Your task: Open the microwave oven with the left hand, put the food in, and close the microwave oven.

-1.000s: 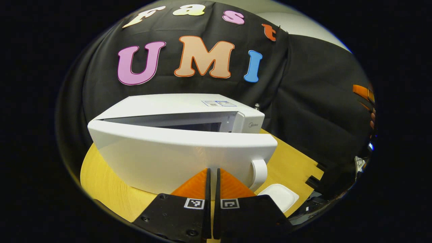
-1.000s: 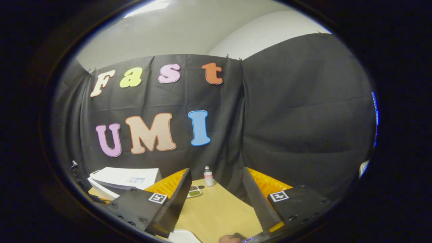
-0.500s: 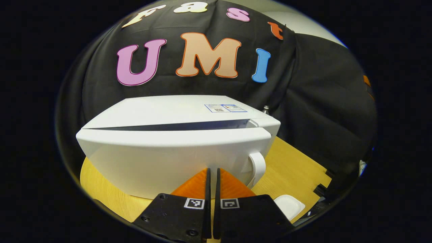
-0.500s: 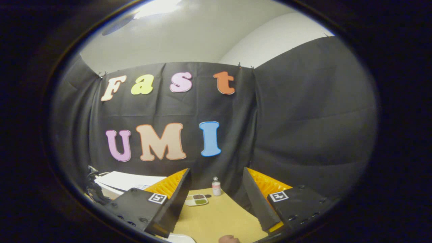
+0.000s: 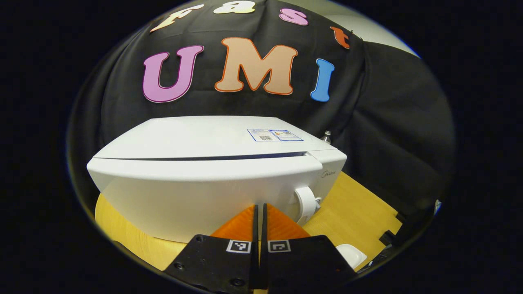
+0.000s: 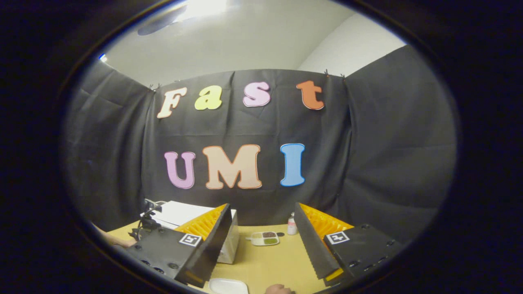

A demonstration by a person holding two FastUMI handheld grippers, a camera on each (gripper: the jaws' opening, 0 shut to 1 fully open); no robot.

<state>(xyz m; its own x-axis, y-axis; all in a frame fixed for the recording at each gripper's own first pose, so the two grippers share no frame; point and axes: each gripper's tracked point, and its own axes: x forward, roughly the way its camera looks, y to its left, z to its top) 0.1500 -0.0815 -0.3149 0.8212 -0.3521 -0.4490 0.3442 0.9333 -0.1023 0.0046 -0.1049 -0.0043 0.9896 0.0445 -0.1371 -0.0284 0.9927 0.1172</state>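
Note:
The white microwave (image 5: 212, 139) stands on the wooden table, its door (image 5: 196, 192) pushed almost flat with a thin dark slit left along the top. My left gripper (image 5: 259, 207) is shut, with nothing between its fingers and its tips against the door front, just left of the white handle (image 5: 305, 202). In the right gripper view the microwave (image 6: 173, 212) sits at the left, partly behind one finger. My right gripper (image 6: 261, 206) hangs open above the table with nothing in it. A small tray (image 6: 264, 238) with brown and green food lies beyond it.
A white dish (image 5: 352, 255) lies on the table (image 5: 359, 208) to the right of the microwave, and the same dish (image 6: 228, 286) shows under the right gripper. A small bottle (image 6: 291, 224) stands by the back cloth. A hand (image 6: 110, 237) holds the other gripper at the left.
The microwave door has swung from ajar to nearly flush as my shut left gripper pushed forward on it. The right gripper view has swung, bringing the microwave and tray more toward the centre.

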